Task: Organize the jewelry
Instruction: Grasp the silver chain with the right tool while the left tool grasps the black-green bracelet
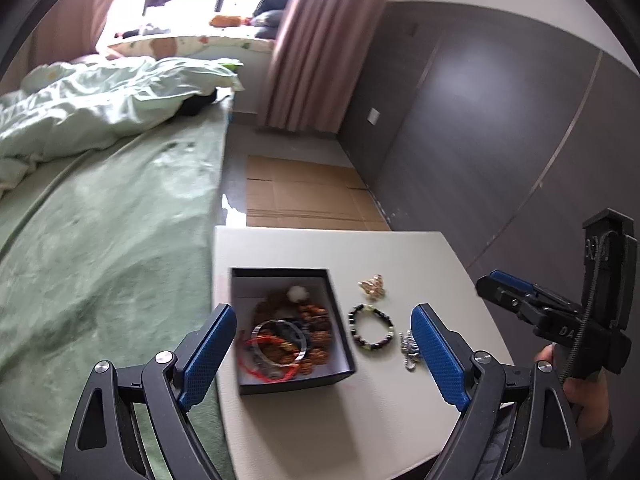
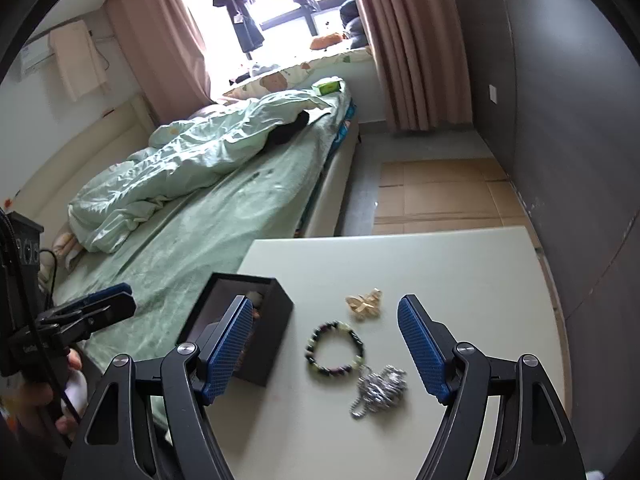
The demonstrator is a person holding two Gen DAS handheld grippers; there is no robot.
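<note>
Box already holds several bracelets, so we're partway there! Three pieces wait on the desk: beaded bracelet, gold piece, silver chain. Left tool and right tool both spread wide (nothing gripped).

Daylit bedroom, fisheye views with slight motion blur

The window is blown out to white, lighting the bed and pale table softly, with only faint shadows. Both views bend strongly and darken to black at the rim. The box and its contents are smeared; the dark wall carries a dull sheen.
</note>
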